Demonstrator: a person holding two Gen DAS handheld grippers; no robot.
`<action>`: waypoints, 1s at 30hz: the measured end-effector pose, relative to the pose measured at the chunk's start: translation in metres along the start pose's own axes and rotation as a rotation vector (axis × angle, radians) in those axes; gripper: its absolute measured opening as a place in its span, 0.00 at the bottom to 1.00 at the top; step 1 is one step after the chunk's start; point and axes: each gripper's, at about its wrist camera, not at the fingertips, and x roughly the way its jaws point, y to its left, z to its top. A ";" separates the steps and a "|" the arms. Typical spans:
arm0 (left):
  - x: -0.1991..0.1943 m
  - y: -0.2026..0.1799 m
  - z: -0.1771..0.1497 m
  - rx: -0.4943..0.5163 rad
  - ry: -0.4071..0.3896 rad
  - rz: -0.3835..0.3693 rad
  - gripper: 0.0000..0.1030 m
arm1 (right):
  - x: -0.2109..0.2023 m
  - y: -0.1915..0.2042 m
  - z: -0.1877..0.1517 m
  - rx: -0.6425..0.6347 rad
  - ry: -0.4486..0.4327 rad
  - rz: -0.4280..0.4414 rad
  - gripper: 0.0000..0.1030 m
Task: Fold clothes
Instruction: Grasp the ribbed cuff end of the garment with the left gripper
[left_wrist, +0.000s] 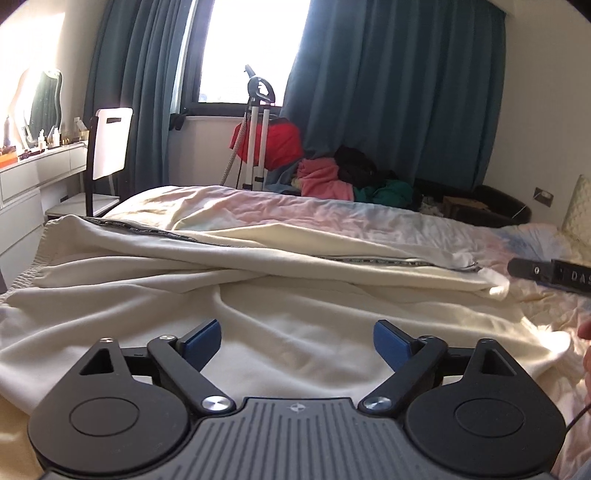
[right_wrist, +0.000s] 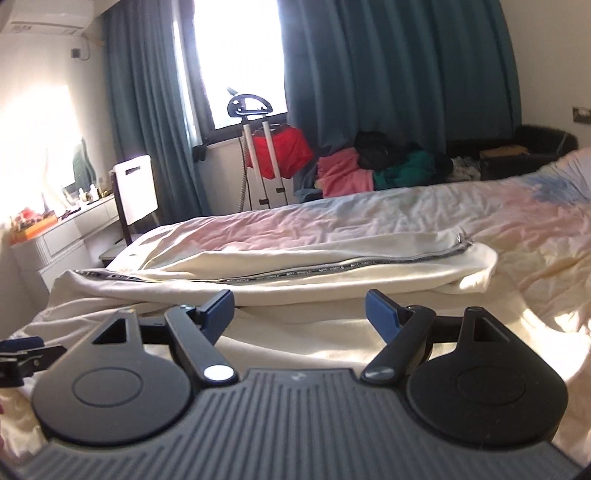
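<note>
A cream zip-up garment (left_wrist: 280, 295) lies spread across the bed, its far half folded over along a dark zipper (left_wrist: 369, 261). My left gripper (left_wrist: 297, 338) hovers open just above the garment's near part, with nothing between its blue pads. The right gripper's body (left_wrist: 554, 276) pokes in at the right edge of the left wrist view, near the garment's right corner. In the right wrist view the same garment (right_wrist: 332, 269) lies ahead with its zipper (right_wrist: 332, 267) running across. My right gripper (right_wrist: 299, 308) stands open over the near cloth, holding nothing. Part of the left gripper (right_wrist: 22, 354) shows at the left edge.
The bed's pastel sheet (left_wrist: 332, 214) stretches behind the garment. A heap of clothes (left_wrist: 343, 177) and a garment steamer (left_wrist: 255, 129) stand by the teal curtains (left_wrist: 399, 92). A white chair (left_wrist: 109, 147) and dresser (left_wrist: 33, 173) are at the left. A person's hand (left_wrist: 585, 332) shows at the right edge.
</note>
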 end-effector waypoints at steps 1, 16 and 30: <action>-0.001 0.002 -0.001 -0.006 0.003 0.008 0.93 | 0.001 0.001 0.000 -0.005 0.001 -0.002 0.77; -0.029 0.127 0.013 -0.293 0.083 0.366 0.94 | 0.020 -0.024 -0.012 0.129 0.058 -0.049 0.77; -0.079 0.252 -0.014 -0.948 -0.012 0.392 0.94 | 0.028 -0.062 -0.007 0.204 0.115 -0.245 0.77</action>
